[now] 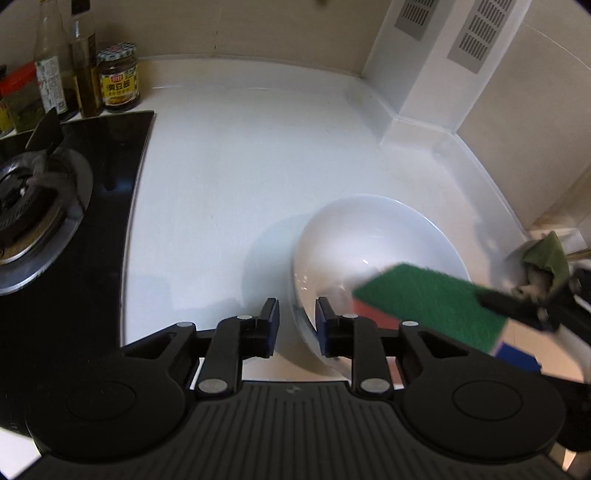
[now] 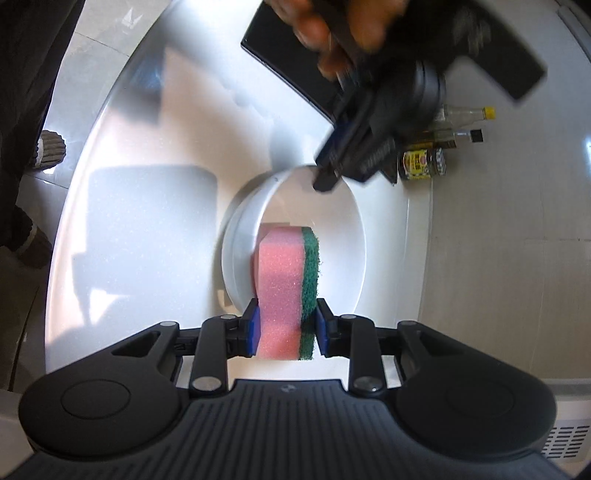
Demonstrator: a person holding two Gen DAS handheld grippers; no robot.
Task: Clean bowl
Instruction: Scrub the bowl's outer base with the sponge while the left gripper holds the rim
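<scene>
A white bowl (image 1: 354, 251) is tilted on the white counter, and my left gripper (image 1: 297, 317) is shut on its near rim, one finger inside and one outside. In the right wrist view the bowl (image 2: 343, 236) stands on edge, and the left gripper (image 2: 332, 162) clamps its upper rim. My right gripper (image 2: 284, 328) is shut on a pink sponge with a green scouring side (image 2: 286, 280), which reaches into the bowl. The sponge's green face (image 1: 428, 302) also shows in the left wrist view, inside the bowl.
A black gas hob (image 1: 74, 206) with a burner lies to the left. Sauce jar (image 1: 118, 79) and oil bottles (image 1: 83, 62) stand at the back left by the wall. A white boxed column (image 1: 436, 74) rises at the back right. A person's hand (image 2: 332, 22) holds the left gripper.
</scene>
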